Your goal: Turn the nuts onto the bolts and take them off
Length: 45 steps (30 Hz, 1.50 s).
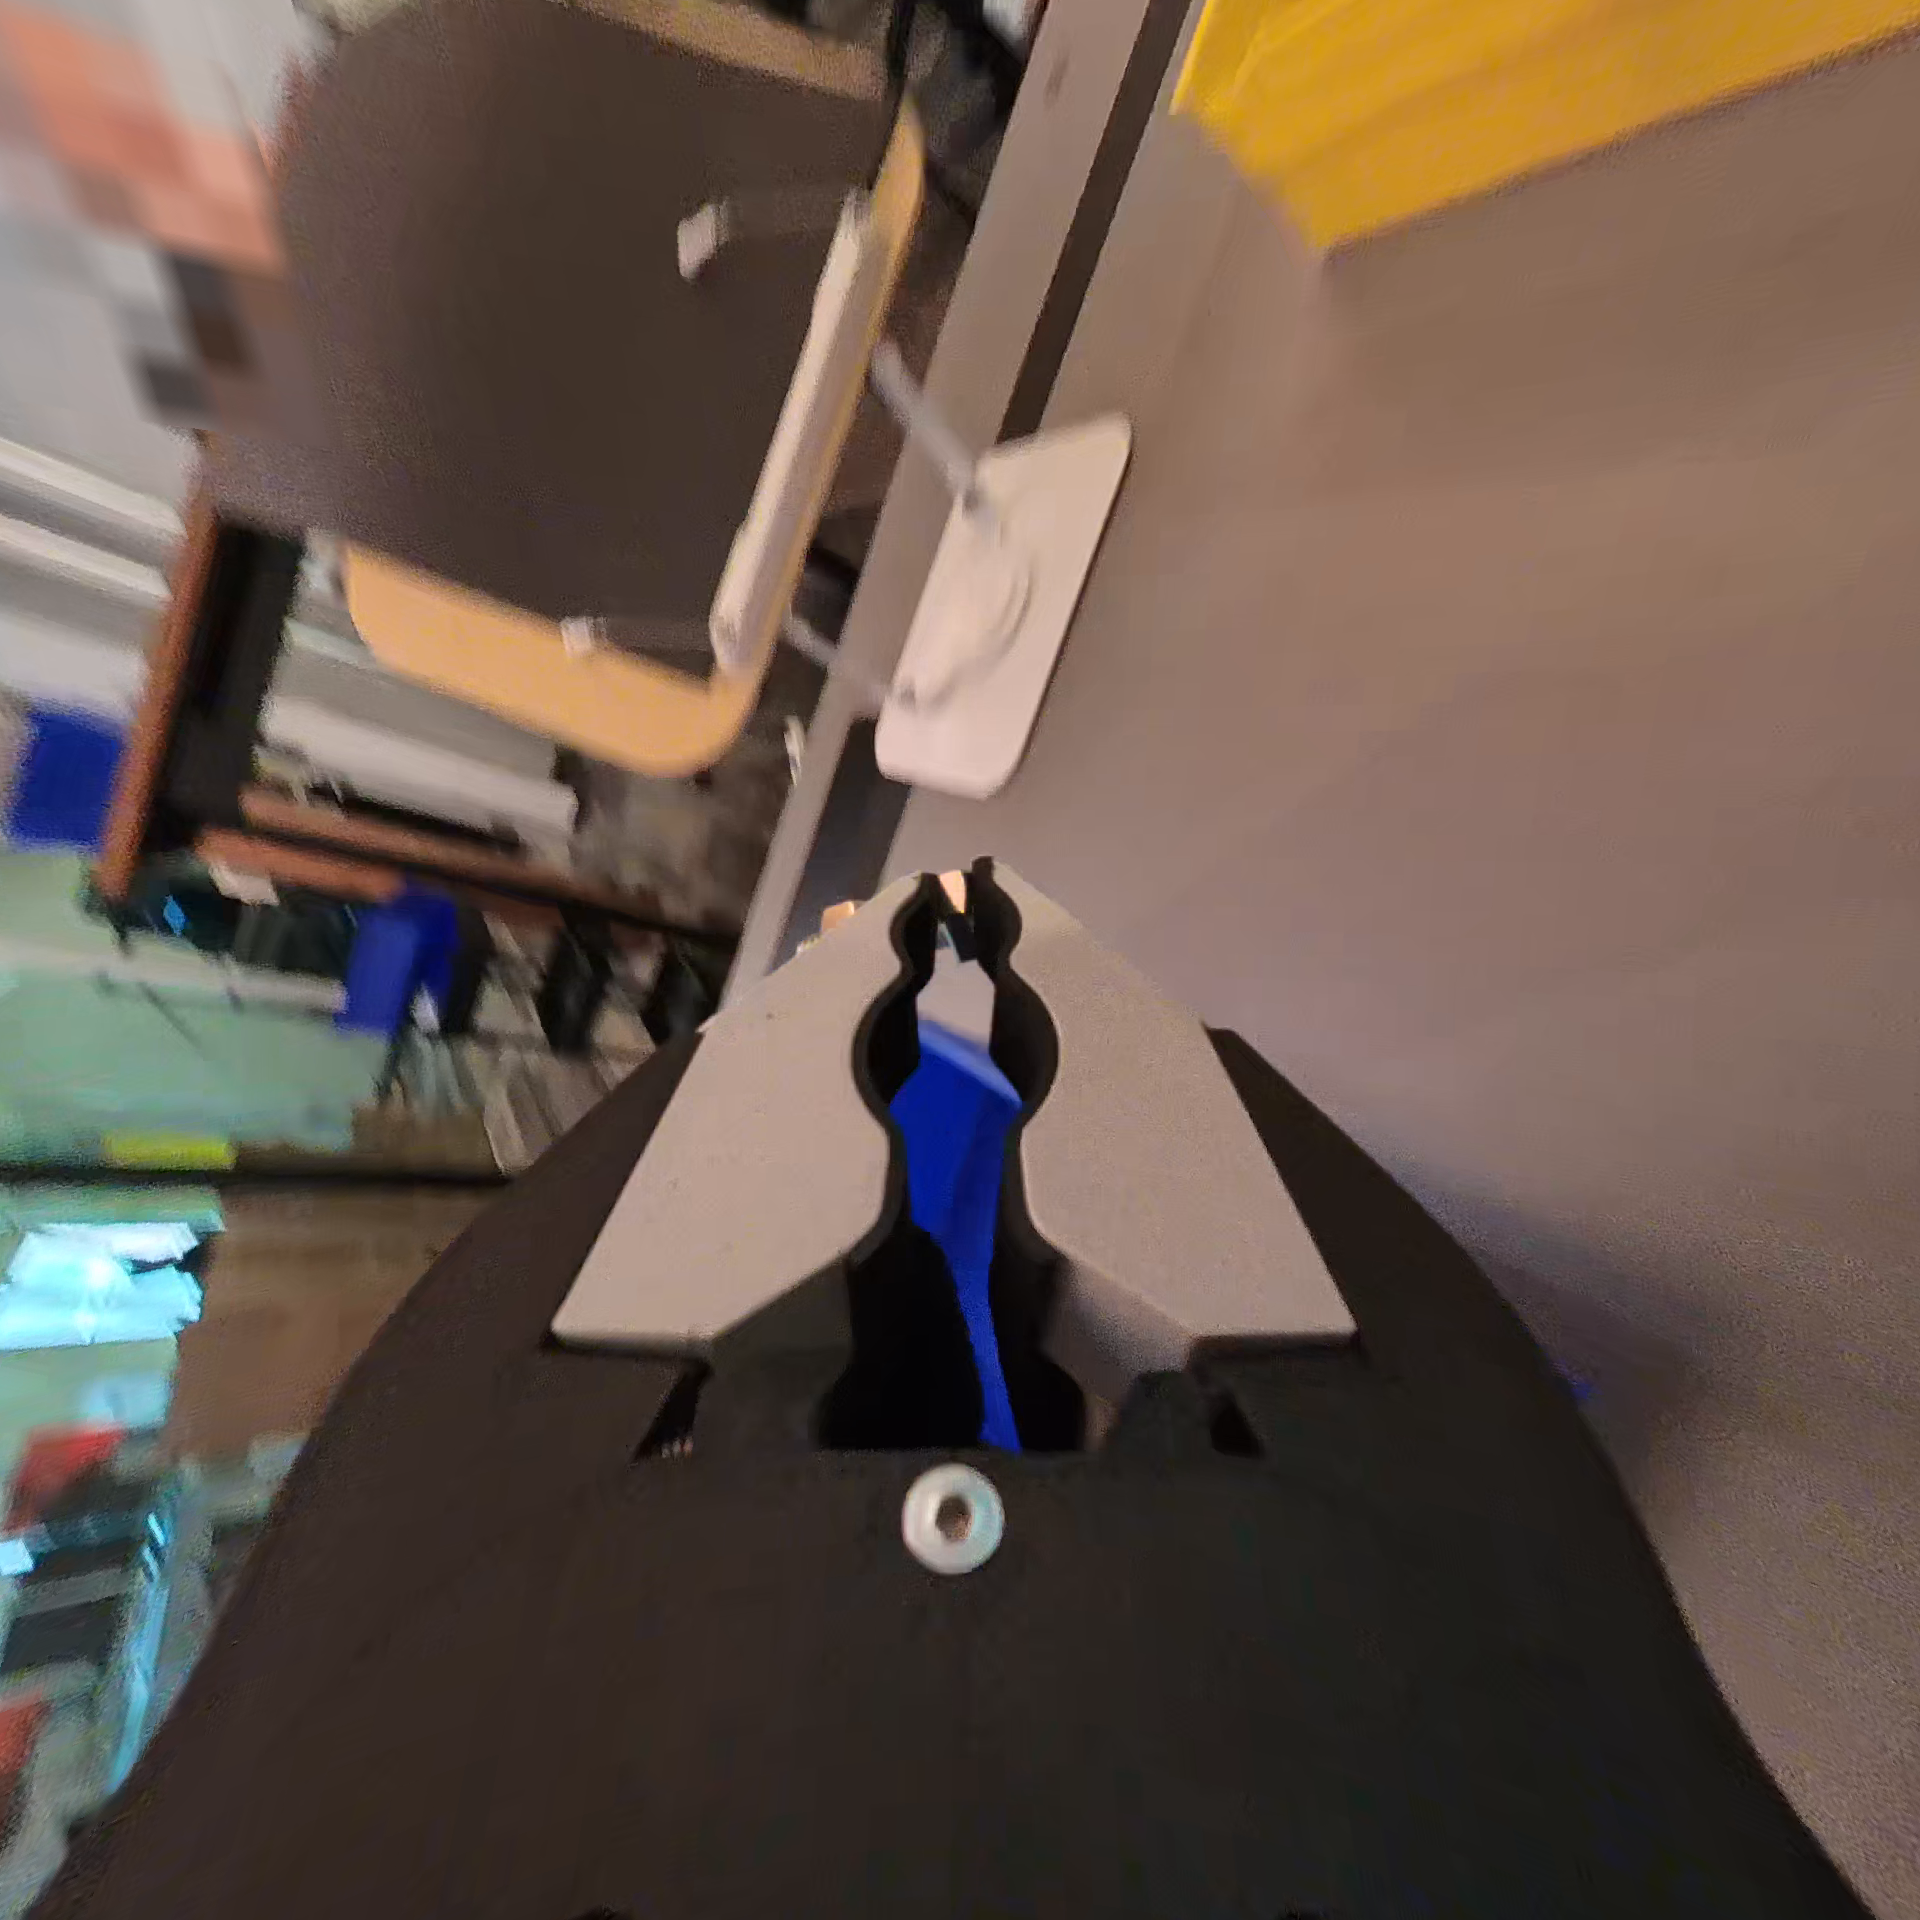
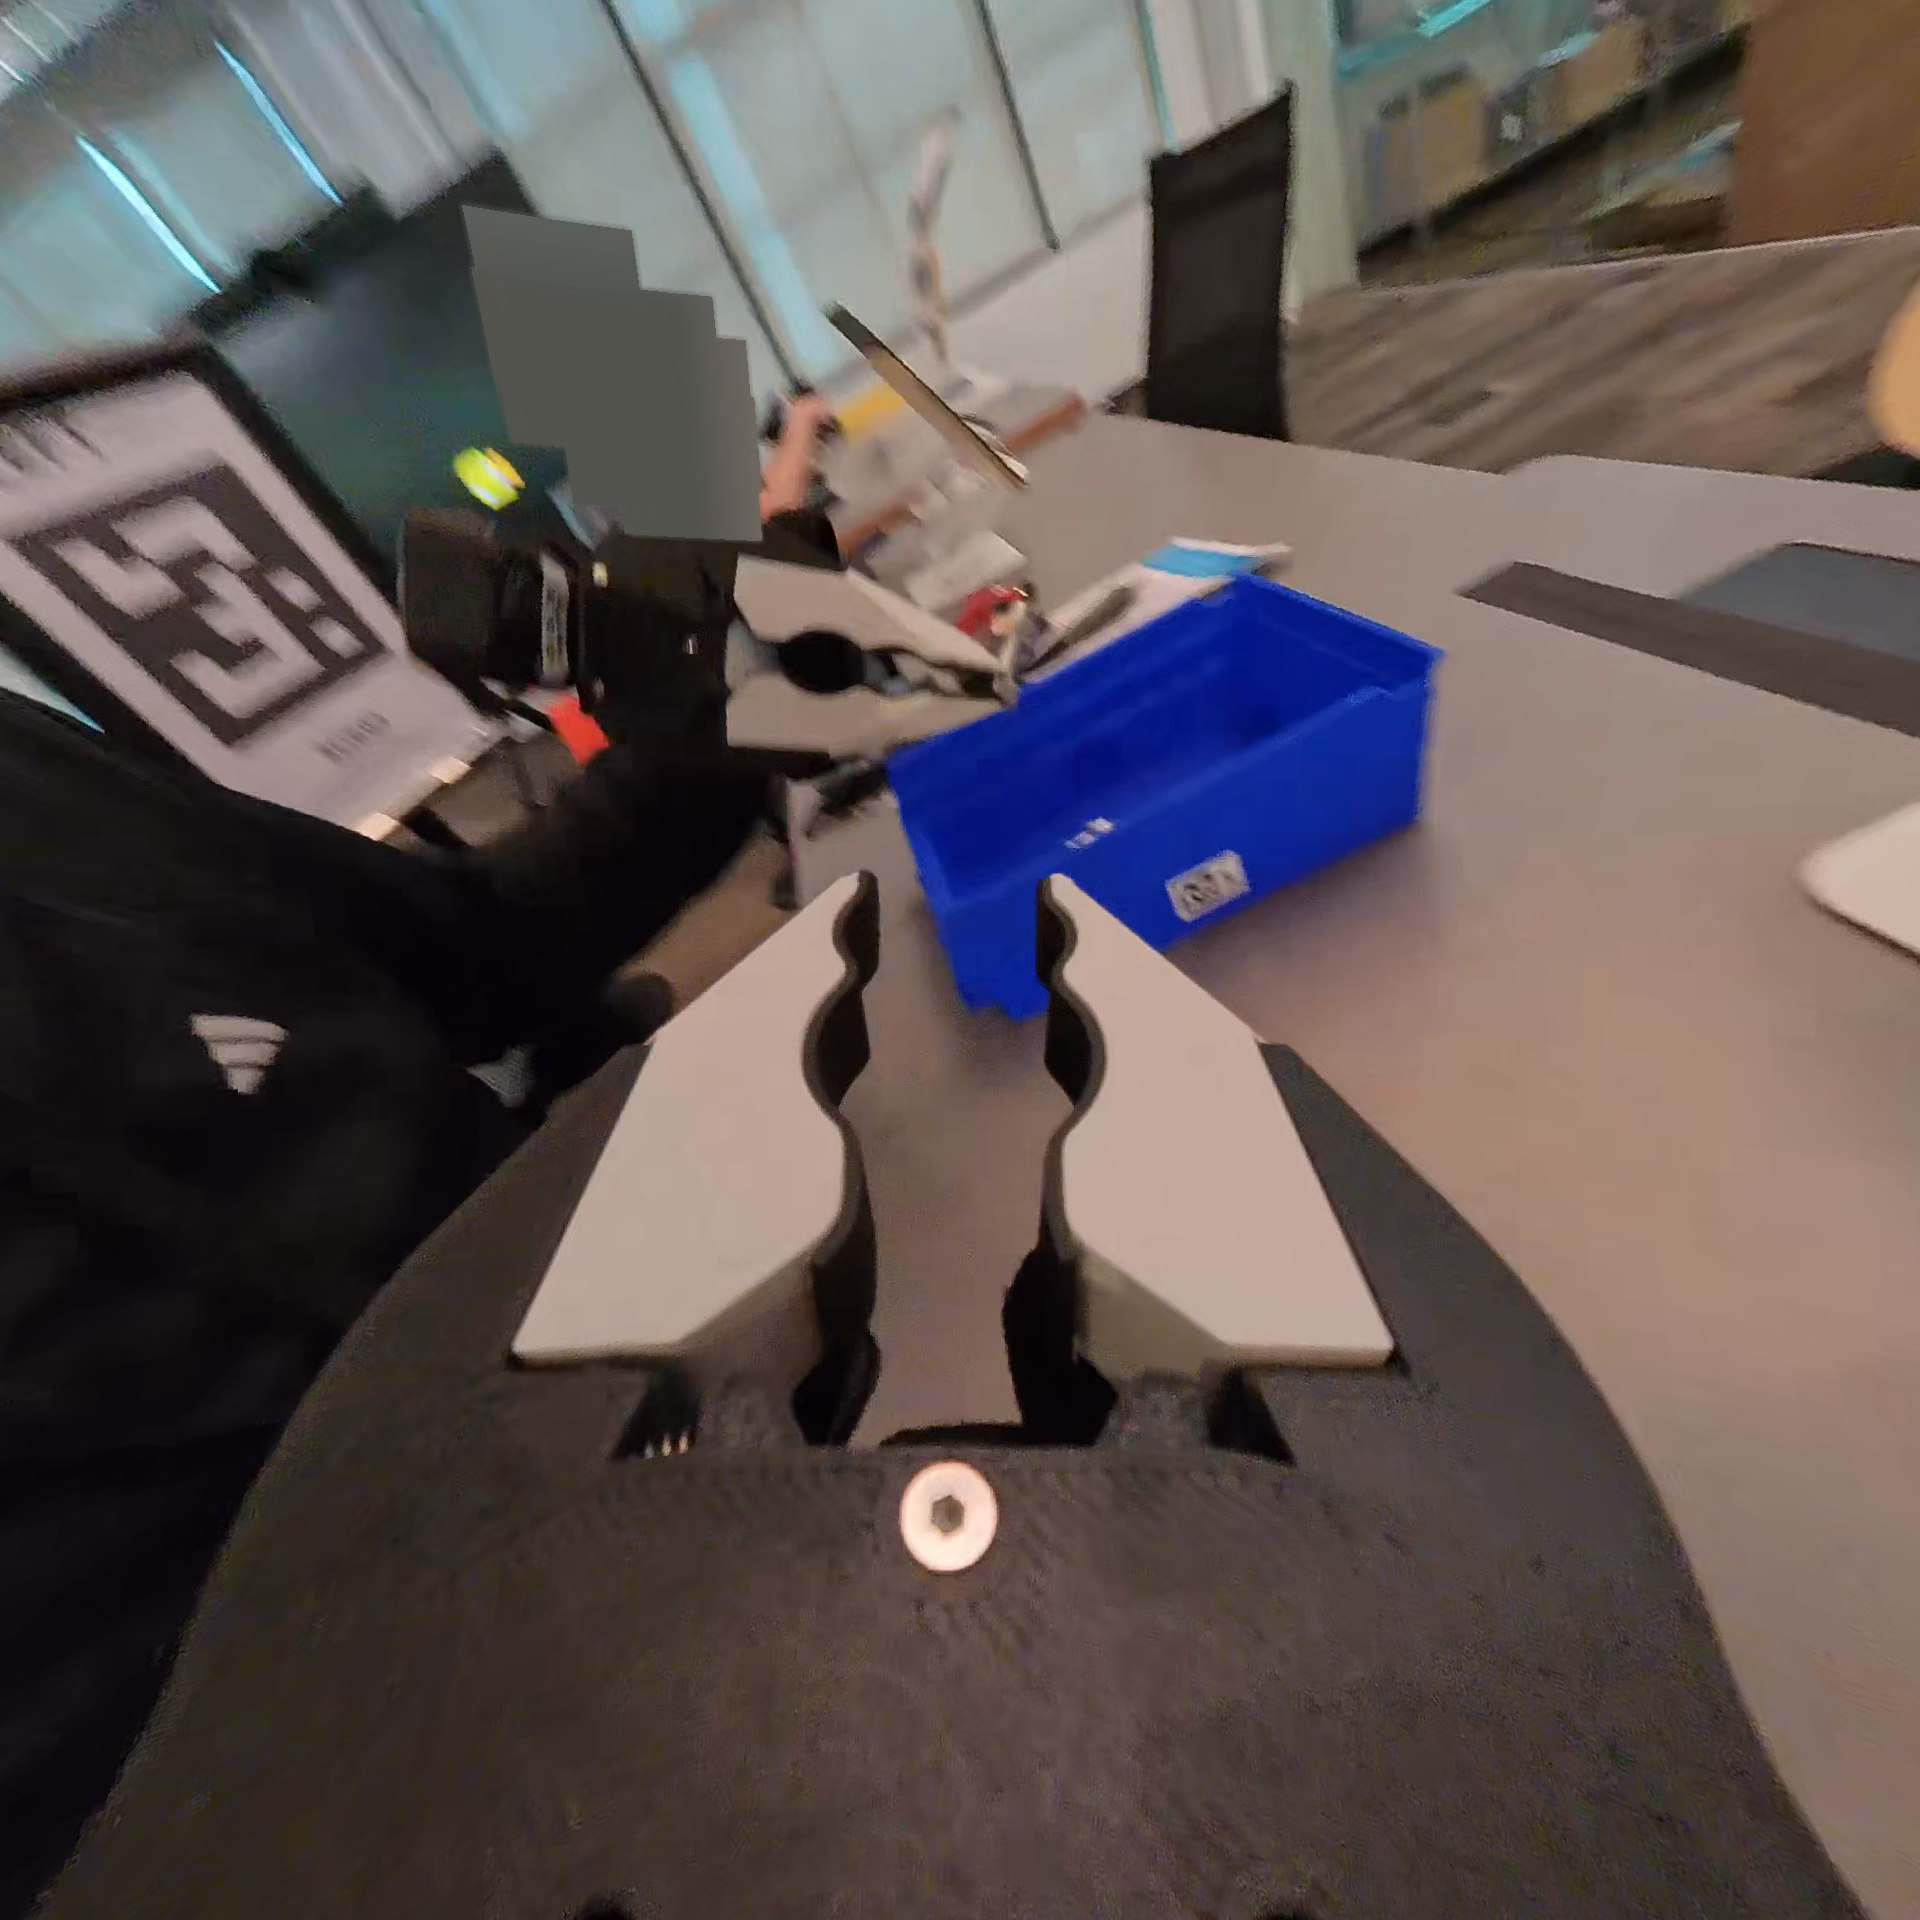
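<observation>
My left gripper [image 1: 958, 883] is nearly shut and pinches a small pale copper-coloured metal part [image 1: 951, 894] at its tips; I cannot tell whether it is a nut or a bolt. A blue open bin [image 1: 951, 1122] shows through the gap between its fingers. In the right wrist view the left gripper [image 2: 1003, 670] hangs above the far left corner of the blue bin [image 2: 1174, 769], which stands on the grey table [image 2: 1558, 1039]. The bin's inside looks empty apart from a small pale speck. My right gripper [image 2: 956, 888] is open and empty, low over the table just in front of the bin.
A white monitor foot [image 1: 997, 603] and a yellow object [image 1: 1455, 94] sit on the table. A chair with a tan rim [image 1: 540, 665] stands beyond the edge. A person in dark clothing [image 2: 208, 987] is at the left, a black-and-white marker board [image 2: 197, 582] behind. My hands' fingertips stand some 15 centimetres from each other.
</observation>
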Each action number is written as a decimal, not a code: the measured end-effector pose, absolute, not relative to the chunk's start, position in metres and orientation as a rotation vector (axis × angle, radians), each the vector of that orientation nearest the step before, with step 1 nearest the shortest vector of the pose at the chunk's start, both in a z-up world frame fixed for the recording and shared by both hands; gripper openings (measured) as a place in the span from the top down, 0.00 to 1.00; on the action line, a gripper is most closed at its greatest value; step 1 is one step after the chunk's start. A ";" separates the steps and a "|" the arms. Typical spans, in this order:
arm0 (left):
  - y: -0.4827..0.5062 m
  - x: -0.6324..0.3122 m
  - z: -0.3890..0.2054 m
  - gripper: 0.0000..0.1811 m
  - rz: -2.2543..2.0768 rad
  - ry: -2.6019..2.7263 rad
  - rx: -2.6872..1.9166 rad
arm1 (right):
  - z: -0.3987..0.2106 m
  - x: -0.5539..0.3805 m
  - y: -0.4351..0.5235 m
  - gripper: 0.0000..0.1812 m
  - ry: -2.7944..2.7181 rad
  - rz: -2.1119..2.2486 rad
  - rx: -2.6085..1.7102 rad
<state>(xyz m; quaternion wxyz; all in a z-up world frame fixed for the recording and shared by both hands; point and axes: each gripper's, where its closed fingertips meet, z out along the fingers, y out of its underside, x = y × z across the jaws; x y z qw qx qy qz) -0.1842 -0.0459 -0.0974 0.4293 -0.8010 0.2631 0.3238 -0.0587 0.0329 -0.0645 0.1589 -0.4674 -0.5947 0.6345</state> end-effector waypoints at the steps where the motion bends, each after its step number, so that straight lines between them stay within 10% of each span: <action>1: -0.039 -0.164 -0.089 0.97 0.810 0.724 -1.943 | -0.062 -0.063 0.026 0.85 -1.677 1.893 -1.329; 26: -0.006 -0.044 -0.100 0.98 0.629 1.127 -1.719 | -0.081 -0.072 -0.012 0.91 -1.549 2.411 -1.329; 45: 0.001 -0.039 -0.093 0.88 -0.653 0.258 -1.705 | -0.066 -0.063 0.004 0.91 -1.471 2.211 -1.012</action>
